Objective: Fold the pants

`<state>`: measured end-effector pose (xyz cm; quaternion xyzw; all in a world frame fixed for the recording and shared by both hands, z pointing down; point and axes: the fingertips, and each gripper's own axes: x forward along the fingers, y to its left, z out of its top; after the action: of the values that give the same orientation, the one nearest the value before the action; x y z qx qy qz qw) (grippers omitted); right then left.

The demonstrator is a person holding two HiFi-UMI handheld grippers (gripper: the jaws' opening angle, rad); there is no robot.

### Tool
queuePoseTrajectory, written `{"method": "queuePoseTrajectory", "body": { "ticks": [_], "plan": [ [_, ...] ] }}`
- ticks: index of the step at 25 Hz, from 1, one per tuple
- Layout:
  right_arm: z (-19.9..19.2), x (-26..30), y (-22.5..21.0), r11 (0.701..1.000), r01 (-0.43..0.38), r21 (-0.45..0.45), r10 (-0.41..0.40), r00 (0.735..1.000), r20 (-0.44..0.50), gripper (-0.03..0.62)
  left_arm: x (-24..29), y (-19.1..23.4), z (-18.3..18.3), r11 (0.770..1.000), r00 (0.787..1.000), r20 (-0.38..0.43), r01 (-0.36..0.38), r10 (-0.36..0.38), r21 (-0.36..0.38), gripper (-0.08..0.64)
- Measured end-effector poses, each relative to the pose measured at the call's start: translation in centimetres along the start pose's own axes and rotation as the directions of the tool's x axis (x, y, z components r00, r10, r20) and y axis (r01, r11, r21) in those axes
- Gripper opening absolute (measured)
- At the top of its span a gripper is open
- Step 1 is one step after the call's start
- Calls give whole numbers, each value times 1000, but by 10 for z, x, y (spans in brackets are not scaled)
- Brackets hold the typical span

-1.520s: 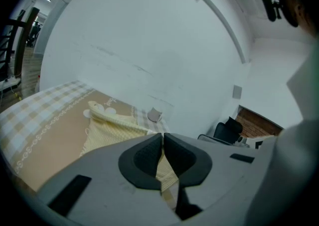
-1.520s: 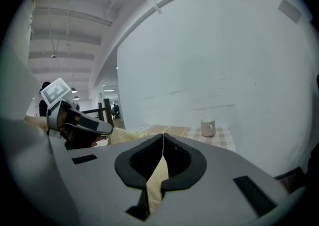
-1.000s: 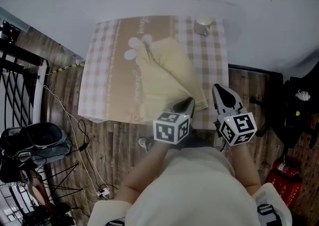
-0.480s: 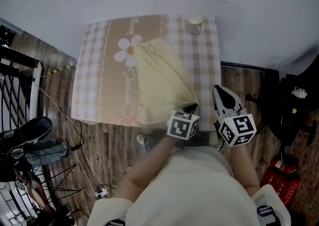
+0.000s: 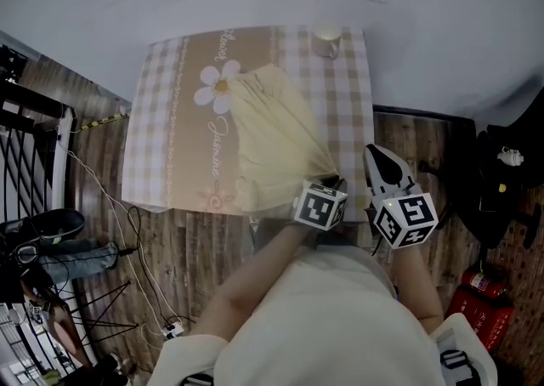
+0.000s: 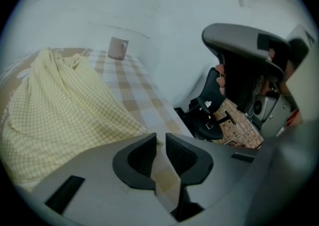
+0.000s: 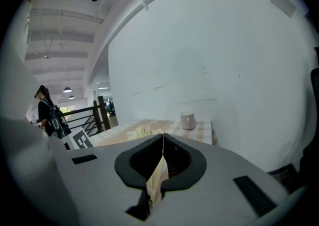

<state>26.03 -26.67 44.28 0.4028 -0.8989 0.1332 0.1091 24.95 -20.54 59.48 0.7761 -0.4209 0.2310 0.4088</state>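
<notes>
The pale yellow checked pants (image 5: 272, 138) lie flat on the checked tablecloth (image 5: 170, 121), narrowing toward the table's front right corner. My left gripper (image 5: 331, 182) sits at that narrow end. In the left gripper view its jaws (image 6: 160, 138) are opening, a small gap apart, and the pants (image 6: 65, 105) end right at the left fingertip with only tablecloth showing in the gap. My right gripper (image 5: 371, 152) hangs off the table's right edge above the wooden floor. Its jaws (image 7: 163, 135) meet in a thin line, and the head view shows no cloth in them.
A pale cup (image 5: 326, 41) stands at the table's back right, against the white wall. A black chair (image 6: 209, 110) is on the floor right of the table. A red extinguisher (image 5: 480, 299) stands further right. Cables (image 5: 127, 231) and a black railing (image 5: 34, 146) are to the left.
My left gripper has carried the pants' end rightward and down to the table's front right corner. The raised fold now lies flat and the jaws have parted slightly. The right gripper has hardly moved.
</notes>
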Motion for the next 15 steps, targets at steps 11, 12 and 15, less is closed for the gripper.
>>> {"method": "queuePoseTrajectory", "body": {
  "ticks": [11, 12, 15],
  "plan": [
    [15, 21, 26, 997, -65, -33, 66, 998, 18, 2, -62, 24, 36, 999, 983, 176, -41, 43, -12, 107],
    [16, 25, 28, 996, -74, -40, 74, 997, 17, 2, -71, 34, 39, 998, 979, 196, -59, 62, -25, 92],
    [21, 41, 36, 993, -101, -67, 102, 995, 7, 2, -101, 69, 48, 990, 956, 257, -131, 141, -57, 58]
  ]
}}
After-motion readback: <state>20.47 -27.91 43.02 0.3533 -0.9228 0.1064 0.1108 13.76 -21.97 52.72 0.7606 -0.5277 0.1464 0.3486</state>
